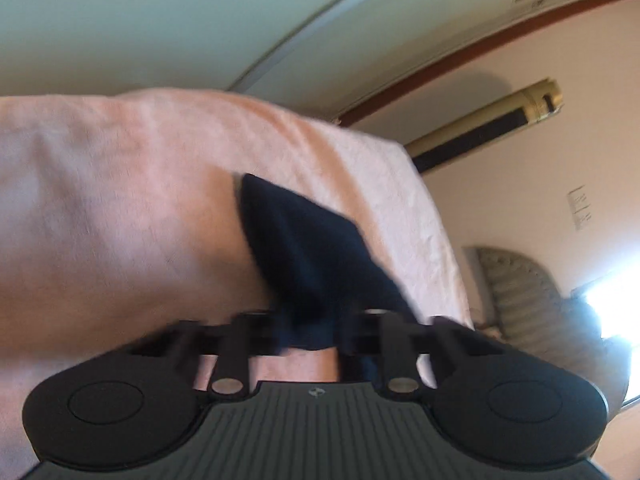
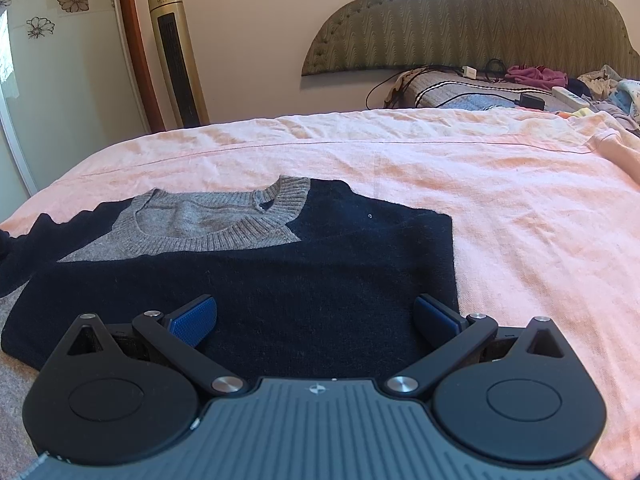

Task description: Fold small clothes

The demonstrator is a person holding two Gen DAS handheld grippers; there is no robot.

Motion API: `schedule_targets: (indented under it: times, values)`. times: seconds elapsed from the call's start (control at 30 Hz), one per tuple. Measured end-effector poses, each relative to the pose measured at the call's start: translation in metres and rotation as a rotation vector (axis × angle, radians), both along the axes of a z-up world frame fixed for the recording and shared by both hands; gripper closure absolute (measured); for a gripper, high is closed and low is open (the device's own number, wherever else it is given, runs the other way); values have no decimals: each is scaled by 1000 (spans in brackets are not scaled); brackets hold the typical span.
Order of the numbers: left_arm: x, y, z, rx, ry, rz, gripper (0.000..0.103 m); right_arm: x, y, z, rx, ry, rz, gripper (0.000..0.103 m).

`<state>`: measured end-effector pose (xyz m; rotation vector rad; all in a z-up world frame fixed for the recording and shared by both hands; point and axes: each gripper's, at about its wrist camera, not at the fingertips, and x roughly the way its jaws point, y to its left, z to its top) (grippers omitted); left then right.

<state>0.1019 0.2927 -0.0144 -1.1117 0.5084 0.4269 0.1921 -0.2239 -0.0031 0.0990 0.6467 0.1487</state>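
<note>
Two grippers working one sweater, which is lying on the pink bedspread, gray collar toward the headboard. Risk: the left gripper, jaws clamped on a navy fold, is blurring; a hard pull could drag the sweater askew or slip the cloth. It is tilting steeply. Right gripper is hovering level over the sweater's near hem, jaws wide apart, holding nothing.

Navy sweater with grey ribbed collar, partly folded on the pink bed.
It lies flat, neckline away, right side folded in; one dark end is lifted.
</note>
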Motion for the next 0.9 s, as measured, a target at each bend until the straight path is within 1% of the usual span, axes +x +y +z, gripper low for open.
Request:
schedule_targets:
  times: [0.03,0.13,0.17,0.27,0.4,0.43,0.5,0.57,0.6,0.67,0.7,0.73,0.77,0.8,0.83,0.87,0.9]
  values:
    - [2,-2,1,36,17,5,95,0,0,0,2,0,0,0]
    - [4,-12,19,161,20,35,97,0,-1,0,9,-2,0,0]
    - [5,-16,30,202,6,40,97,0,-2,0,12,-3,1,0]
    - [14,-40,70,341,-59,-29,97,-1,-3,0,18,-4,1,0]
    - [31,-102,130,508,-174,-217,99,-1,-4,1,28,-6,1,0]
    - [36,-121,143,537,-206,-281,99,-1,-4,1,29,-6,1,0]
    - [42,-159,160,567,-265,-397,99,-1,-4,1,30,-7,1,0]
    - [43,-186,168,575,-320,-476,99,-1,-4,1,30,-7,1,0]
    - [47,-198,168,583,-327,-518,99,-1,-4,1,30,-7,1,0]
    - [52,-223,160,616,-292,-600,99,-1,-4,1,31,-7,2,0]
    - [51,-233,150,608,-271,-637,99,-1,-4,1,31,-7,2,0]
    - [51,-234,143,582,-248,-657,97,-1,-4,1,32,-7,2,0]
    - [46,-235,130,527,-217,-665,96,-1,-5,1,35,-8,2,0]
    - [41,-227,117,450,-198,-655,91,-2,-5,1,38,-8,2,0]
    - [30,-214,102,352,-193,-614,82,-2,-5,1,42,-9,2,0]
    - [13,-191,82,236,-199,-521,75,-2,-5,1,43,-9,2,0]
    - [-2,-167,63,136,-199,-407,51,-2,-5,1,41,-9,2,0]
